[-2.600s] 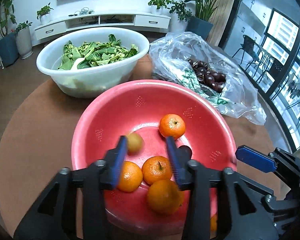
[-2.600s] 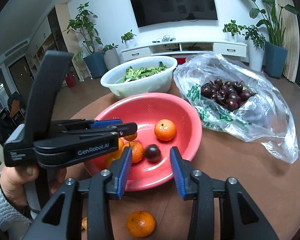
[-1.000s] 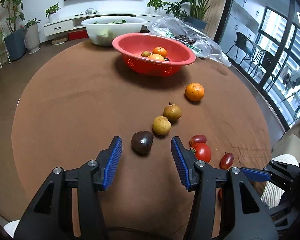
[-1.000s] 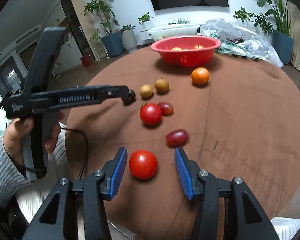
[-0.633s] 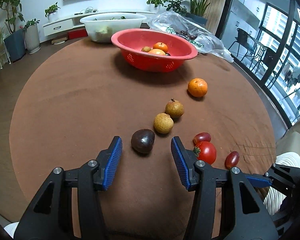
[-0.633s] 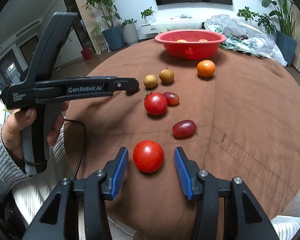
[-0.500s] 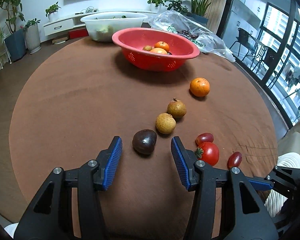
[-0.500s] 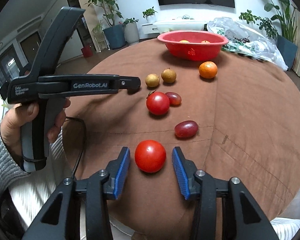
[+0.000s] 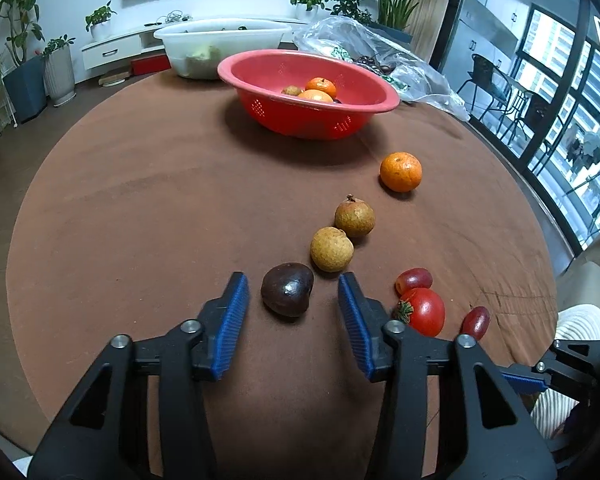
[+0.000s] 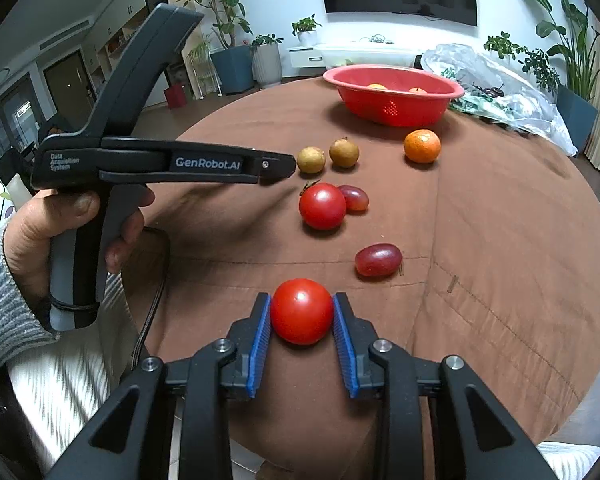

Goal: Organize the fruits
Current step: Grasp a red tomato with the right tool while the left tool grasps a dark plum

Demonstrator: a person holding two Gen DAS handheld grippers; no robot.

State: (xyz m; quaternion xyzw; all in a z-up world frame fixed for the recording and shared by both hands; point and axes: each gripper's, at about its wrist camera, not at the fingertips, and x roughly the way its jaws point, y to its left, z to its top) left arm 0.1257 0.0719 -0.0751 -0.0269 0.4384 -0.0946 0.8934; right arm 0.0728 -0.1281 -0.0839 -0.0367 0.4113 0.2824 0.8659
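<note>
Tomato [image 10: 301, 311], smooth and round, sits pinched in the right hand-held gripper [image 10: 300, 322]; the left hand-held gripper [image 9: 292, 312] gapes around a glossy dark fruit [image 9: 287, 294] on the brown felt tabletop [image 9: 140, 208].

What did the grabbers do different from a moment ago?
The right gripper closed on the tomato; half a second ago its fingers stood apart around it. The left gripper crept forward around the dark fruit, still open. The other fruits and red bowl stayed put.
</note>
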